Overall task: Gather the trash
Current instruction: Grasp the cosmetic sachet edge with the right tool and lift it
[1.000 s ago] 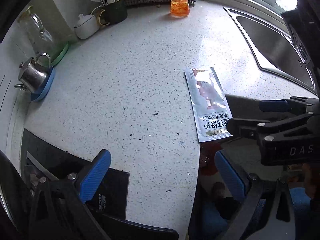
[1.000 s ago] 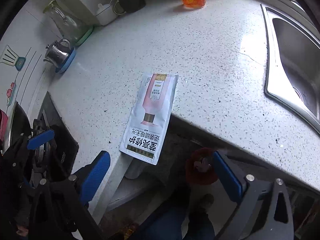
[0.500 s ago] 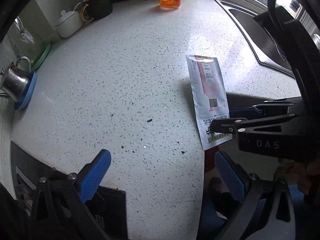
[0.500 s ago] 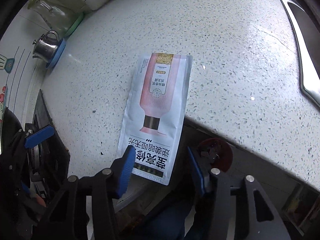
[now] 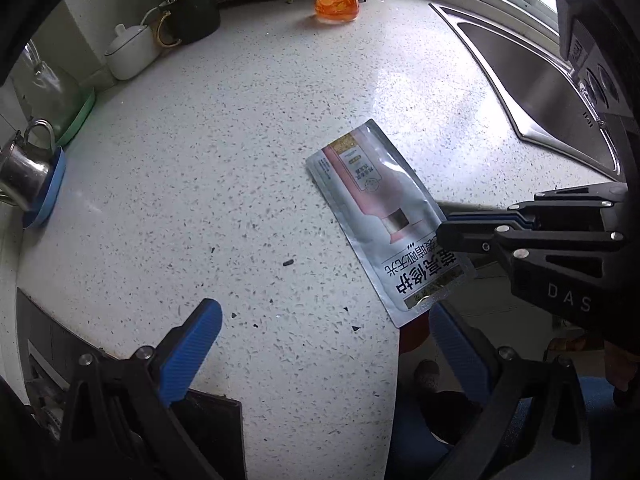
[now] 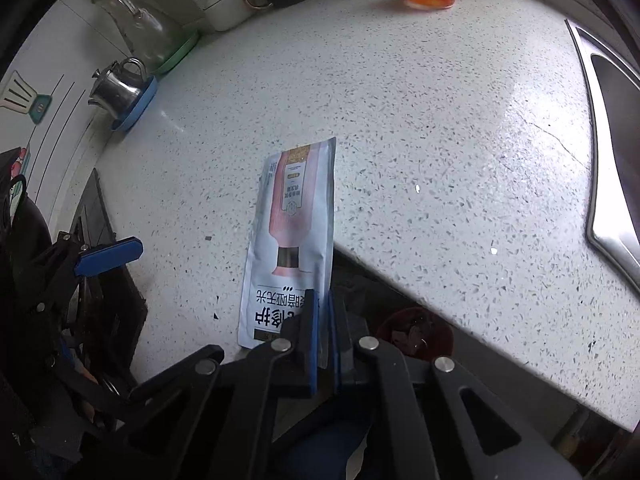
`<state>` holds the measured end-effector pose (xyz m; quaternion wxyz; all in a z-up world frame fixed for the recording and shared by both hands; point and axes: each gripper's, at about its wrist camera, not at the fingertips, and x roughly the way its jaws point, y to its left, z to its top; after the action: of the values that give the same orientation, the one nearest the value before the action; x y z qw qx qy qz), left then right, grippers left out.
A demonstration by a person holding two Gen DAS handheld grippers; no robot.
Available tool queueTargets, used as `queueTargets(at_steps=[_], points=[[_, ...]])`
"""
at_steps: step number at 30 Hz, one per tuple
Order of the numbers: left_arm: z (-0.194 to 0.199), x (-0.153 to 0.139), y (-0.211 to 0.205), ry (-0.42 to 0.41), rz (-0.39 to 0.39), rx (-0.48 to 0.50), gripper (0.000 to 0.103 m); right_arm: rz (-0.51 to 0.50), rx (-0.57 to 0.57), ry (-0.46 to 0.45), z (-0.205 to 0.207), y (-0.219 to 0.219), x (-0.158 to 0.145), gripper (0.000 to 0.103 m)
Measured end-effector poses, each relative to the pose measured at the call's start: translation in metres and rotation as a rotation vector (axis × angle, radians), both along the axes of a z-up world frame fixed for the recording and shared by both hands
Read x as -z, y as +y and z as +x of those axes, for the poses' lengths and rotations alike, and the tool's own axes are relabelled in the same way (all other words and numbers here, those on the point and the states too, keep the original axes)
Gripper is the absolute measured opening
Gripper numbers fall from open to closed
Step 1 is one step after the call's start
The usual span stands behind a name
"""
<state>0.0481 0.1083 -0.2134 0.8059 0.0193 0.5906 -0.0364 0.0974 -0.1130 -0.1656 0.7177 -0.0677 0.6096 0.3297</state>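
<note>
A silver-white sachet (image 5: 380,208) printed with a pink tube lies on the speckled counter (image 5: 240,160), its near end sticking out over the counter's front edge. My right gripper (image 6: 323,330) is shut on that near end of the sachet (image 6: 296,216), blue pads pinching the right side of the printed strip. In the left wrist view the right gripper (image 5: 450,232) comes in from the right onto the sachet. My left gripper (image 5: 324,344) hangs open above the counter's edge, left of and nearer than the sachet, nothing between its fingers.
A steel sink (image 5: 540,92) is set in the counter at the right. Along the back stand an orange container (image 5: 336,2), a dark mug with utensils (image 5: 188,16) and a white pot (image 5: 132,50). A steel kettle (image 5: 20,172) sits far left, a black hob (image 5: 208,420) near left.
My right gripper's jaws went from wide open to shut on the sachet's near end. The sachet has turned a little on the counter. Both grippers moved in closer to the counter.
</note>
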Motion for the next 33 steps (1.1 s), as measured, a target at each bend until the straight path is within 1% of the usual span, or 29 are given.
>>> queueTargets(at_steps=[4, 7, 8, 12, 15, 19, 22, 26, 29, 33], points=[[0.003, 0.002, 0.004, 0.01, 0.007, -0.006, 0.103, 0.034, -0.018, 0.001, 0.002, -0.006, -0.002, 0.003], [0.005, 0.003, 0.009, 0.018, 0.014, -0.01, 0.103, 0.05, -0.01, -0.021, 0.005, -0.009, -0.005, 0.002], [0.006, 0.002, 0.009, 0.014, 0.007, -0.013, 0.103, 0.06, -0.011, -0.027, 0.008, -0.014, -0.009, 0.001], [0.012, -0.006, 0.01, -0.009, -0.013, -0.009, 0.103, 0.062, -0.05, -0.098, 0.013, -0.019, -0.033, 0.001], [0.021, -0.014, 0.008, -0.031, -0.005, -0.001, 0.103, 0.067, -0.06, -0.119, 0.014, -0.025, -0.046, 0.0], [0.025, -0.027, 0.005, -0.058, -0.034, 0.002, 0.103, 0.063, -0.074, -0.139, 0.015, -0.037, -0.055, 0.0], [0.023, -0.036, 0.0, -0.072, -0.049, 0.019, 0.103, 0.069, -0.059, -0.153, 0.013, -0.049, -0.063, 0.0], [0.016, -0.047, -0.015, -0.09, -0.04, 0.036, 0.103, 0.073, -0.032, -0.18, 0.012, -0.07, -0.076, 0.0], [0.028, -0.055, -0.024, -0.104, -0.054, 0.051, 0.103, 0.065, -0.008, -0.204, 0.016, -0.077, -0.085, 0.0], [0.059, -0.072, -0.032, -0.13, -0.04, 0.079, 0.103, 0.06, 0.035, -0.235, 0.031, -0.097, -0.099, 0.0]])
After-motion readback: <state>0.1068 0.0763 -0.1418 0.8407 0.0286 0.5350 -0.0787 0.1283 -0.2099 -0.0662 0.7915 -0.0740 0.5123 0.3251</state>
